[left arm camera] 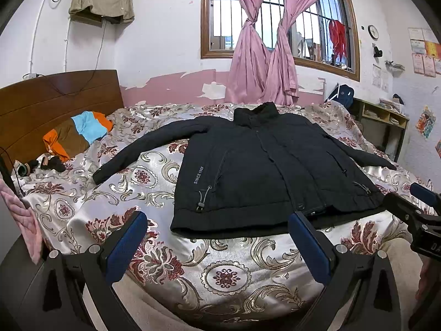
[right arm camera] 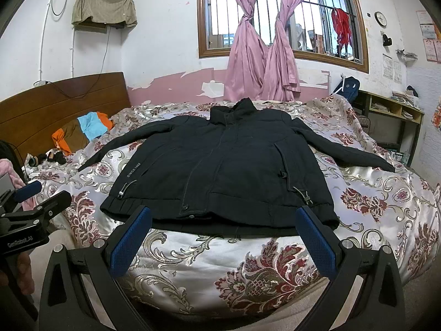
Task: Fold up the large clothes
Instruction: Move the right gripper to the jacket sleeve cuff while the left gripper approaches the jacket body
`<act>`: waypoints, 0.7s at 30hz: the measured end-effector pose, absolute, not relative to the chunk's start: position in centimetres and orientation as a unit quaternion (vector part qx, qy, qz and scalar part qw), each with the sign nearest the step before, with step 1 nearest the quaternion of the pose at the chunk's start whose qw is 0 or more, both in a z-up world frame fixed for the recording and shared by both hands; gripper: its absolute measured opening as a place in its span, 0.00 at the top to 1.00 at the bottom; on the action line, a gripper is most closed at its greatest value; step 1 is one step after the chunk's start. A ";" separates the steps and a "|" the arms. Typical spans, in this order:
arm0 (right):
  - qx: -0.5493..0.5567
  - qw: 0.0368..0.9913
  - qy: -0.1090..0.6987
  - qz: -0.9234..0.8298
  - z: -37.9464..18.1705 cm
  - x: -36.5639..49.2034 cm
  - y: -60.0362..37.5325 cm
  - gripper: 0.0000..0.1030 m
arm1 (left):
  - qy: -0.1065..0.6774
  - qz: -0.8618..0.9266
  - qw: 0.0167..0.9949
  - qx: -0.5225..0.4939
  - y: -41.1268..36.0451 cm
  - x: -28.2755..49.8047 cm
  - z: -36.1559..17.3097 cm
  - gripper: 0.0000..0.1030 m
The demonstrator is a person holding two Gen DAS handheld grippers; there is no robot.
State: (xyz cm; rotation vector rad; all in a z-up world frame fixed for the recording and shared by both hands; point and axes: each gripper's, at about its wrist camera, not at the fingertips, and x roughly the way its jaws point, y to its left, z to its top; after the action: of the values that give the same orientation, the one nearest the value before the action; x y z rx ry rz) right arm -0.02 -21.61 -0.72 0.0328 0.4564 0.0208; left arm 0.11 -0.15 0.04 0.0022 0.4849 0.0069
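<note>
A: From your left wrist, what do you have?
B: The jacket (left arm camera: 256, 165) lies flat, front up, on the bed (left arm camera: 220, 275), sleeves spread so you can fold them in. Your left tongs (left arm camera: 217, 245) gape, empty, just short of its hem.

A: And your right wrist?
B: Same jacket; your right tongs (right arm camera: 223, 242) stand apart, empty, near the hem.

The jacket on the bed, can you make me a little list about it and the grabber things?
jacket: black jacket, spread flat, front up, sleeves out
under it: flowery bedspread
left gripper: open, near the hem, holding nothing
right gripper: open, near the hem, holding nothing
folded yet: no
</note>
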 end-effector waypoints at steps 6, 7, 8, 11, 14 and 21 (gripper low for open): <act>0.023 0.972 0.232 0.011 -0.9 0.0 -21.6 0.01 | 0.239 -0.001 0.971 0.005 -0.2 0.3 1.1 0.00; 0.025 0.972 0.233 0.012 -1.1 0.0 -21.6 0.01 | 0.240 0.000 0.971 0.007 -0.3 0.6 0.5 0.00; 0.026 0.971 0.236 0.013 -1.3 0.2 -21.7 0.01 | 0.242 0.000 0.970 0.009 -0.4 0.9 0.4 0.00; 0.033 0.968 0.247 0.018 -1.4 0.5 -22.2 0.01 | 0.250 -0.001 0.968 0.014 -0.8 1.8 0.2 0.00; 0.040 0.966 0.256 0.015 -1.5 1.2 -23.0 0.01 | 0.258 0.000 0.966 0.029 -1.5 3.2 -0.1 0.00; 0.031 0.955 0.295 -0.006 -2.6 5.5 -27.4 0.01 | 0.280 -0.083 0.956 0.023 -3.0 9.5 0.3 0.00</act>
State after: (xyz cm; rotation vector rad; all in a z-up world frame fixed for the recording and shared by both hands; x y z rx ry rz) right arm 5.48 -27.39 -2.63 0.0624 0.5996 -0.0132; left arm 9.52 -3.02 0.34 0.0468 0.5676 -0.1680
